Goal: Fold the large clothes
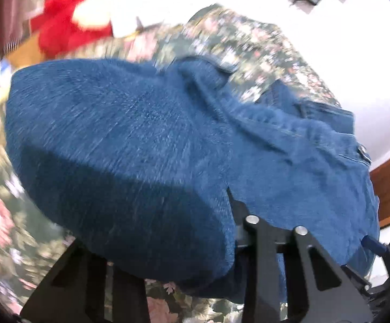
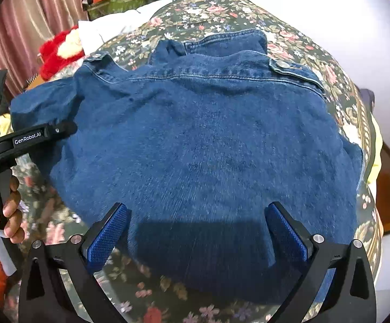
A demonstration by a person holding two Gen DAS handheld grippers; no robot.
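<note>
1. The floral bedspread (image 2: 216, 10), dark green with pink roses and small white blossoms, spreads under and all round both grippers.
2. The denim jacket (image 2: 200, 134) lies back-up on it, directly ahead of the right gripper (image 2: 197, 231): mid-blue twill weave, orange topstitching along the yoke, collar at the far edge, a metal snap (image 2: 283, 64) on the shoulder tab to the far right.
3. The right gripper hangs over the near hem with its jaws spread wide, the blue knurled pads (image 2: 108, 237) clear of the cloth, gripping nothing.
4. The left gripper (image 2: 57, 130), off to the right gripper's left, reads "GenRobot.AI" in white on black; it is clamped on a sleeve fold (its own view is filled by draped denim, so the pads are hidden).
5. A hand (image 2: 9, 215) grips its handle.
</note>
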